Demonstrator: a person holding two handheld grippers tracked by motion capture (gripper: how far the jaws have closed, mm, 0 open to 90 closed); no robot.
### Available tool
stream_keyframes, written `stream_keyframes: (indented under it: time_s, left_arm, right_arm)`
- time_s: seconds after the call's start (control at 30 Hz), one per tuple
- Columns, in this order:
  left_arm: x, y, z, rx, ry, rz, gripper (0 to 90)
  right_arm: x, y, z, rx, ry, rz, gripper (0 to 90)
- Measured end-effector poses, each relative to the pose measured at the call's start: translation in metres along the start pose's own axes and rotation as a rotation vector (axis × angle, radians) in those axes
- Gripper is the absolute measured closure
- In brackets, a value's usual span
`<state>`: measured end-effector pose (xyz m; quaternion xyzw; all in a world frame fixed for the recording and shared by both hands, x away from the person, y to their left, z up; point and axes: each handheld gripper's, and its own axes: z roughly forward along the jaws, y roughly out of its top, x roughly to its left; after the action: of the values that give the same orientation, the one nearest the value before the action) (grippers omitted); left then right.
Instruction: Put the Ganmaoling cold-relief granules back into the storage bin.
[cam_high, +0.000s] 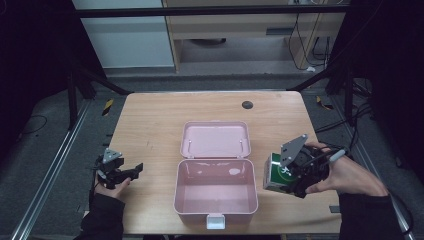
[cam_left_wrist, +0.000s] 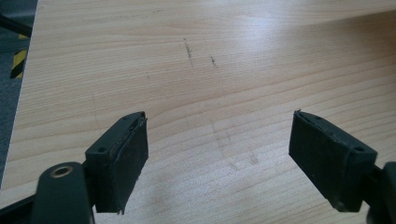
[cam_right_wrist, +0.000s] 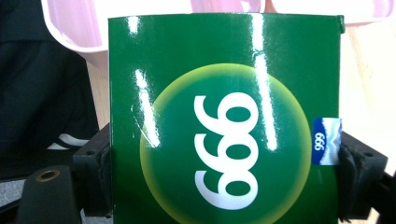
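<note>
Right gripper jaws clamp a green box, its bottom cut off; left gripper jaws gape

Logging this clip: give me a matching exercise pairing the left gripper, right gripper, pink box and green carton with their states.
Things:
1. left gripper
2. right gripper
3. pink box
4. green carton

States:
A. lid open, nothing inside
B. held just right of the box
C. open over bare table
D. shut on the carton

Pairs: 1-C, 2-D, 3-A, 4-B
</note>
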<state>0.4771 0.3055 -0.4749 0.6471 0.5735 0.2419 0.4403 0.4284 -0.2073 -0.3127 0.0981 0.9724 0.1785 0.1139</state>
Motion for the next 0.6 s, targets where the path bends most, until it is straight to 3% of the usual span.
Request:
stream_keyframes:
  time_s: [0.6]
  left_arm:
    - [0.001,0.0,0.0,0.001,0.001,0.001,18.9]
  right_arm:
    - [-0.001,0.033,-0.018,0.006,-0.013,-0.031,16.1]
